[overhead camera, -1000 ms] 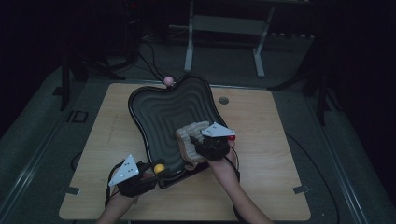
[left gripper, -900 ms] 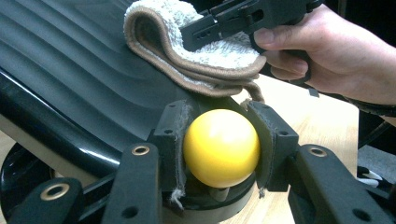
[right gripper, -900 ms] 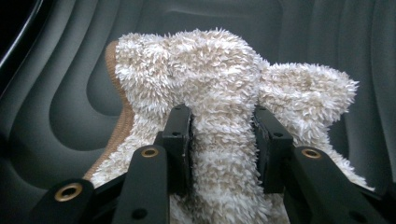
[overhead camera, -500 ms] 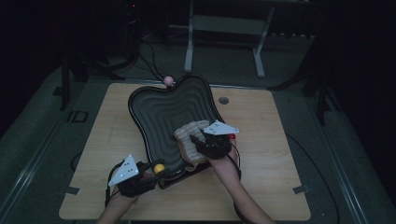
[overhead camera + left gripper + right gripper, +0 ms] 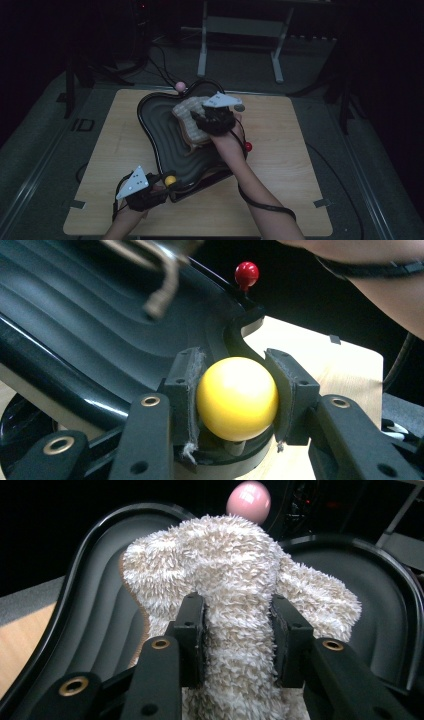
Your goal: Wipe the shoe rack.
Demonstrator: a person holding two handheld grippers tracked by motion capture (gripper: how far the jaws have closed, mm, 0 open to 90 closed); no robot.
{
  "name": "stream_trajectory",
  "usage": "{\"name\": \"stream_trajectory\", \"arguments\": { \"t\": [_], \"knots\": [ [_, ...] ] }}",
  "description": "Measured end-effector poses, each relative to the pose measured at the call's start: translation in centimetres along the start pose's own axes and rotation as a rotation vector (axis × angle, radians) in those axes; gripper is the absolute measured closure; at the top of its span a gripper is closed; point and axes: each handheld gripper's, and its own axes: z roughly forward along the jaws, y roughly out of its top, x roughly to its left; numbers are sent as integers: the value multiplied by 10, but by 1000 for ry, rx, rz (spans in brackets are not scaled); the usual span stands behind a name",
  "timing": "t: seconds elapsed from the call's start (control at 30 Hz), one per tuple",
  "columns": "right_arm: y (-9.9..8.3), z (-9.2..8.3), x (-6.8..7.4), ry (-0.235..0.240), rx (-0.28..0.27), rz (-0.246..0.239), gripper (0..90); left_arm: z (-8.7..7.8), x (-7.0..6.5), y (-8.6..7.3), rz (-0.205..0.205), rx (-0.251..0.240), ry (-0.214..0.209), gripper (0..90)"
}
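Cloth point(image 5: 235, 580) between right hand-held gripper point(image 5: 239, 635) pads

A dark lab: lone table point(image 5: 300, 150), trailing floor cables point(image 5: 160, 60).

Tray point(image 5: 160, 135): glossy black plastic, smooth ribbed surface; cloth point(image 5: 235, 580): cream, shaggy chenille pile, matt; yellow knob point(image 5: 236, 397): smooth, semi-gloss plastic; table point(image 5: 295, 150): pale wood, matt; jaw pads look fibrous, frayed.

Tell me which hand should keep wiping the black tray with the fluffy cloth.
Right. The right gripper already clamps the fluffy cloth over the black tray; the left gripper is busy gripping the tray's yellow knob.
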Motion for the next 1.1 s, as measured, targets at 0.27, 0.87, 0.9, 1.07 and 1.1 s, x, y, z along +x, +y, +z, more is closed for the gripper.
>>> {"name": "stream_trajectory", "arguments": {
  "t": [0.27, 0.87, 0.9, 1.07, 1.1],
  "knots": [
    [18, 40, -13, -54, 74, 38, 632, 0, 1, 0, 1, -2, -4, 592],
    [-23, 32, -1, -56, 88, 20, 626, 0, 0, 0, 1, -2, -2, 591],
    [-25, 30, -1, -52, 87, 23, 626, 0, 0, 0, 0, -3, -1, 591],
    [-38, 21, 4, -50, 85, 3, 627, 0, 0, 0, 2, -2, 1, 592],
    [-41, 20, 5, -47, 85, 6, 627, 0, 0, 0, 1, -3, 1, 591]
  ]
}}
